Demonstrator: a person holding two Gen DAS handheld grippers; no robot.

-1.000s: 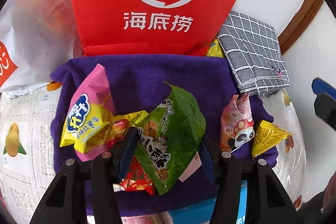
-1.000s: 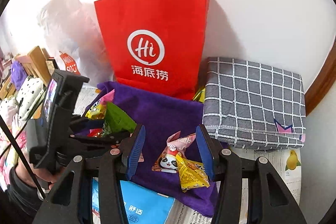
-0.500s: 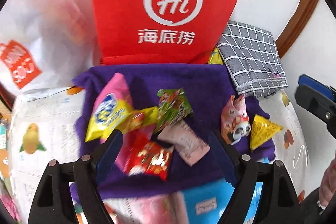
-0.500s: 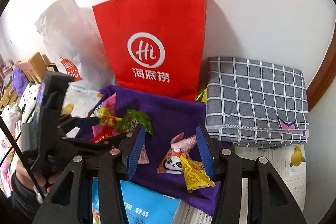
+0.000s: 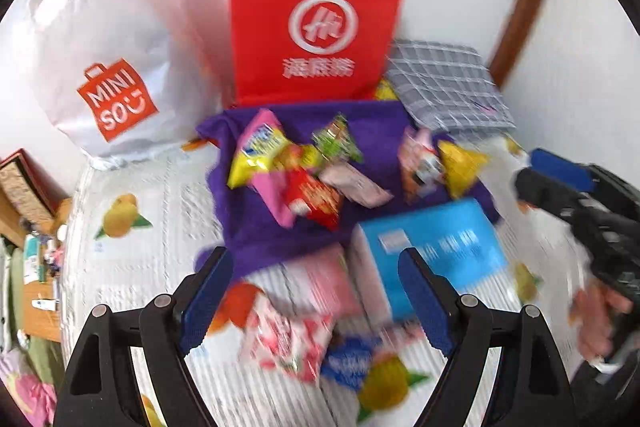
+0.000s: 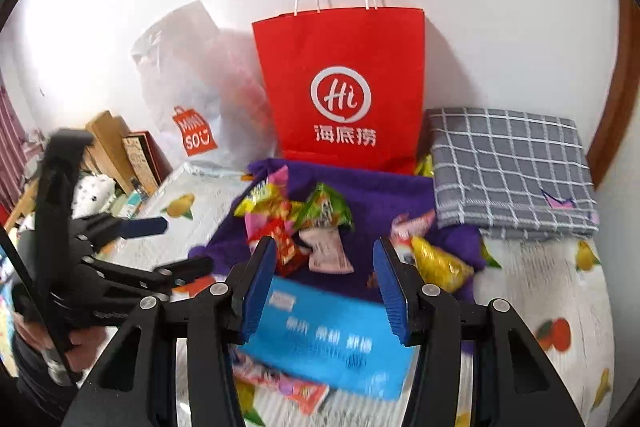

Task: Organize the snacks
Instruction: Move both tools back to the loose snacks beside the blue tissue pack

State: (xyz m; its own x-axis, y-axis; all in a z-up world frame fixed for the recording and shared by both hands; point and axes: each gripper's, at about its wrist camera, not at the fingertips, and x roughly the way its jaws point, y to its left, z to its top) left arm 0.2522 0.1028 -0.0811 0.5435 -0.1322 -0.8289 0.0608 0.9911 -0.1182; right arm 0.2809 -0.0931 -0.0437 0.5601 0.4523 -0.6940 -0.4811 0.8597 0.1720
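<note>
Purple cloth (image 5: 256, 231) lay on the fruit-print table cover (image 5: 132, 267) and carried most of the snacks (image 5: 304, 167) in a loose heap, with a yellow packet (image 6: 440, 263) near its right edge. Behind it stood a red paper bag (image 6: 340, 87). Both the left gripper (image 5: 314, 291) and the right gripper (image 6: 324, 283) hung spread wide with nothing between their jaws, the right one above a blue box (image 6: 328, 347).

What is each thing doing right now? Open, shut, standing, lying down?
left gripper: open, empty, above the tablecloth.
right gripper: open, empty.
red paper bag: standing upright against the wall.
white plastic bag: standing, slumped.
purple cloth: spread flat.
green snack packet: lying on the cloth.
blue pack: lying flat.
checked grey cloth: folded.
</note>
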